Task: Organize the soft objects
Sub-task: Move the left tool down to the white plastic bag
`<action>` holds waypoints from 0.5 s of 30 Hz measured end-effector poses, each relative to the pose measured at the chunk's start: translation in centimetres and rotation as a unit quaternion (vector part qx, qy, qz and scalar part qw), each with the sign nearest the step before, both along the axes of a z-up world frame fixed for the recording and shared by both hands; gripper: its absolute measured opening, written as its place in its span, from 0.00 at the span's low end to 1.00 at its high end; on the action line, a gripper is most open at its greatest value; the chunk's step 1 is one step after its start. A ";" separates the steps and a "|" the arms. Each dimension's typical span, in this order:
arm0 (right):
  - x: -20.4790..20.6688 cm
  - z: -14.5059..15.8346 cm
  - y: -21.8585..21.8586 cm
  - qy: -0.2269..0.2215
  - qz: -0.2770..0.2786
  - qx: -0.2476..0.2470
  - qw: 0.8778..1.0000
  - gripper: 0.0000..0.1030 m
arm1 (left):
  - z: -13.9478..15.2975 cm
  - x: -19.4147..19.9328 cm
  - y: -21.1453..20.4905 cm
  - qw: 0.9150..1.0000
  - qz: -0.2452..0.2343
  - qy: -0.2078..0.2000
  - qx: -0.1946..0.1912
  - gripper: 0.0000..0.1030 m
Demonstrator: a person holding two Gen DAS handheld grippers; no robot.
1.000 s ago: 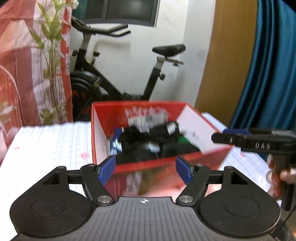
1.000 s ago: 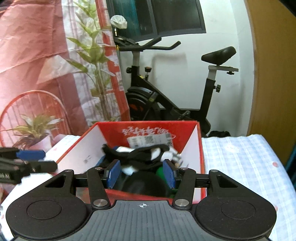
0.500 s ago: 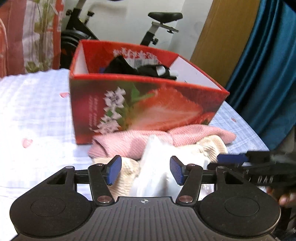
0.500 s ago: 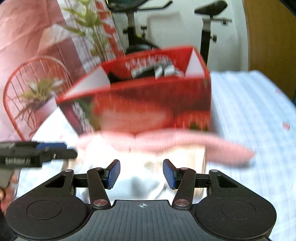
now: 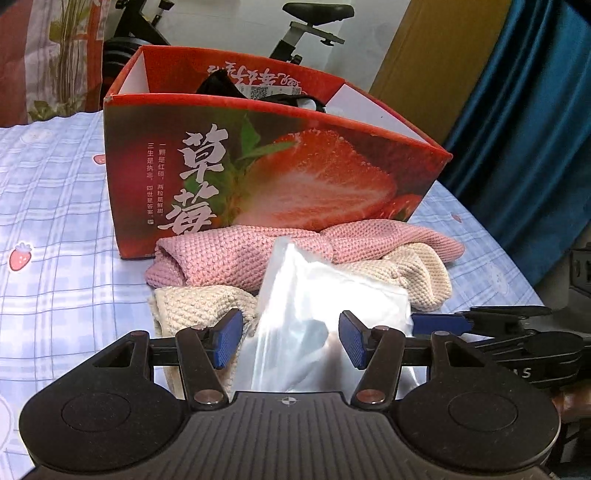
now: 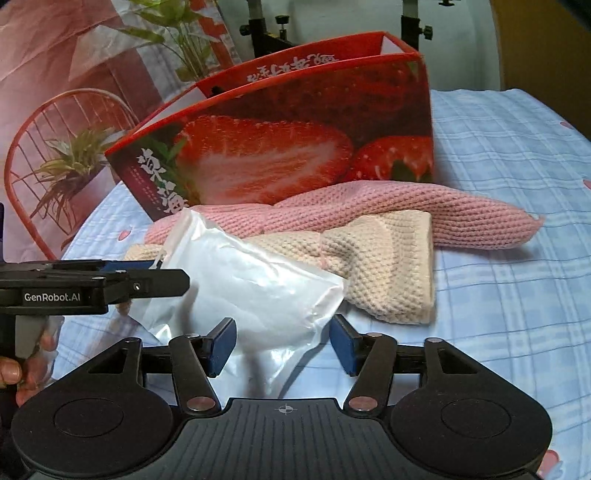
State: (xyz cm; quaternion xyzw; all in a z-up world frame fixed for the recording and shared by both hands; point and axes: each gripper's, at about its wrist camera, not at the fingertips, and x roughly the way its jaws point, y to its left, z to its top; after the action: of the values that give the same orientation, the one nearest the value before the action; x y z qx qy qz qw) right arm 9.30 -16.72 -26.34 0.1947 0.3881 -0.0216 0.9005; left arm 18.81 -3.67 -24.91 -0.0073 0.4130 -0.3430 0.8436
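A red strawberry-print box (image 5: 280, 177) (image 6: 295, 147) stands on the bed with dark soft items inside. In front of it lie a pink knitted cloth (image 5: 240, 254) (image 6: 406, 214), a cream knitted cloth (image 5: 199, 302) (image 6: 384, 273) and a clear plastic bag (image 5: 317, 317) (image 6: 258, 291) on top of them. My left gripper (image 5: 291, 339) is open with the bag between its fingers. My right gripper (image 6: 281, 346) is open around the bag's near edge. Each gripper shows in the other's view: the right (image 5: 439, 324), the left (image 6: 129, 265).
The bed has a blue checked sheet with strawberries (image 5: 55, 206) (image 6: 517, 155). An exercise bike (image 5: 295, 33), a blue curtain (image 5: 535, 129) and a wooden panel stand behind. A red wire chair with a plant (image 6: 66, 162) is at left.
Both grippers have dropped from above the box to bed level in front of it, and moved in close around the plastic bag. Both stay open.
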 end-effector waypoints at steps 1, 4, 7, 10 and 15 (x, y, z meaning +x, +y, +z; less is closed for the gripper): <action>0.1 0.0 0.0 -0.001 0.002 0.002 1.000 0.52 | 0.1 -0.1 0.0 1.000 -0.002 0.001 -0.002 0.58; 0.6 -0.1 -0.2 -0.004 0.002 0.010 1.000 0.51 | 0.3 -0.2 0.2 1.000 -0.007 0.006 -0.007 0.58; 1.1 -0.1 -0.2 -0.006 0.003 0.010 1.000 0.51 | 0.6 -0.5 0.2 1.000 -0.013 0.007 -0.007 0.58; 1.5 -0.1 -0.2 -0.007 0.004 0.008 1.000 0.51 | 0.9 -1.3 0.3 1.000 -0.019 0.001 -0.006 0.58; 1.8 -0.1 0.0 -0.011 0.007 0.003 1.000 0.52 | 0.8 -2.5 1.2 1.000 -0.014 0.006 -0.013 0.58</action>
State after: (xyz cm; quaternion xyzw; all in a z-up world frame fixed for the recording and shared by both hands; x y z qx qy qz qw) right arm 11.10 -16.68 -26.45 0.1945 0.3798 -0.0121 0.9043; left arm 16.32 -2.51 -24.09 -0.0150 0.4137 -0.3598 0.8362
